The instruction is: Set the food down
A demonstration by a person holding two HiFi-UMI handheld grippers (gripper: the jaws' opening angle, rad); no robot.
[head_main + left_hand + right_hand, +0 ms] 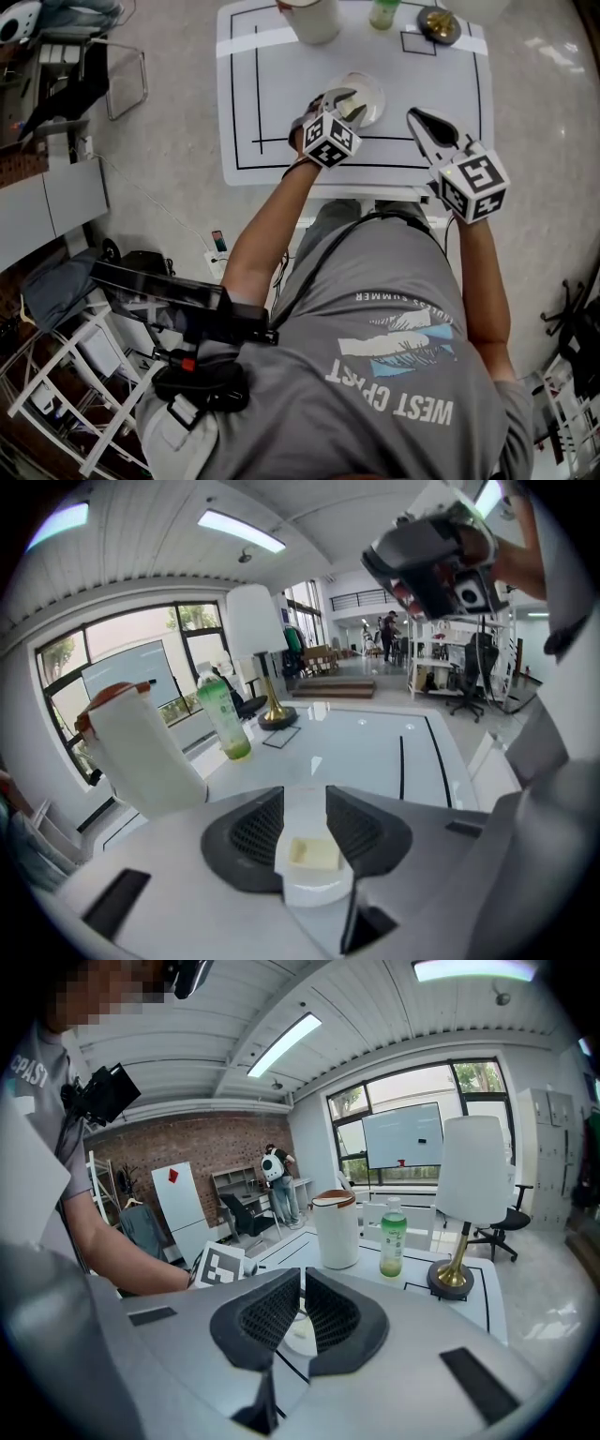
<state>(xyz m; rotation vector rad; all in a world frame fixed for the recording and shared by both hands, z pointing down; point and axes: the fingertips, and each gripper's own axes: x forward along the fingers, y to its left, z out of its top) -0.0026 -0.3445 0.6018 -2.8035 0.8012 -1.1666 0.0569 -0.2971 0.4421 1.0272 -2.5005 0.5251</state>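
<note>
Food [316,853]: a pale yellow block lying on the small white plate [370,105], near the front of the surface [281,84].
Left gripper [339,97]: held just above the plate, jaws wide, clear of the food.
Right gripper [419,116]: right of the plate, jaws drawn almost together, gripping nothing.
Jug [314,19], green bottle [382,13], lamp [439,25]: well beyond the plate.

My feeds are bright and evenly lit: ceiling strip lights [239,532] glow at the upper left of the left gripper view, and windows [412,1133] add daylight. The white table [281,84] glares slightly (shadows stay soft). Both gripper views bend strongly toward dark, vignetted corners.
</note>
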